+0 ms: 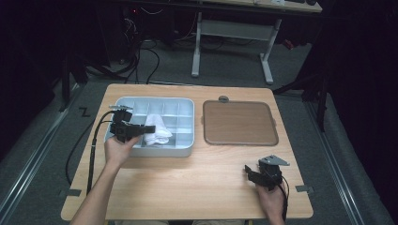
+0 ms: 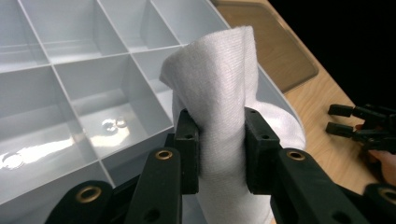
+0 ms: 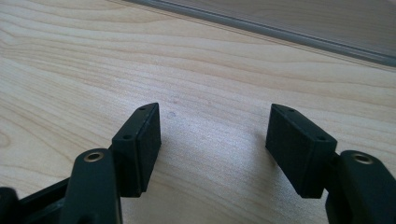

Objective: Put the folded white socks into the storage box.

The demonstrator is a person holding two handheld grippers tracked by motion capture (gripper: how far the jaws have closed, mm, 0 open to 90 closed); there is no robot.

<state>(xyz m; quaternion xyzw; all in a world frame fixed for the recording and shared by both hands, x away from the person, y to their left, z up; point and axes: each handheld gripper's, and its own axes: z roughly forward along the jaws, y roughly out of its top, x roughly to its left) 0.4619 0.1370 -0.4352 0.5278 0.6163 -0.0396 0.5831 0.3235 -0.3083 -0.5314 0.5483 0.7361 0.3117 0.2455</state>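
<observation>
A wooden table (image 1: pixel 187 183) seen from above, with a person's forearms reaching in from the near edge. On the far left sits a pale grey divided tray (image 1: pixel 185 105), its compartments bare where they can be seen. To its right, well apart from it, lies a flat brown lid (image 1: pixel 239 123) with rounded corners.

The left gripper (image 1: pixel 141 129) is over the tray's near left part, its jaws clenched on a white folded cloth (image 1: pixel 157 131). In the left gripper view the cloth (image 2: pixel 219 93) stands up between the two black pads, pinched at its middle, its loose top curling over and its lower end hanging past the jaws (whether it touches the tray floor cannot be told).

The right gripper (image 1: pixel 258 174) rests low by the near right edge of the table, jaws released and holding nothing; in the right gripper view only bare wood lies between its pads (image 3: pixel 140 149).

Likely risks from here: the soft cloth could slip out of the narrow pinch, or its hanging end could catch on a divider wall (image 2: pixel 93 149) and drag the light tray if the hand moves sideways. A jaw could also knock a divider.
</observation>
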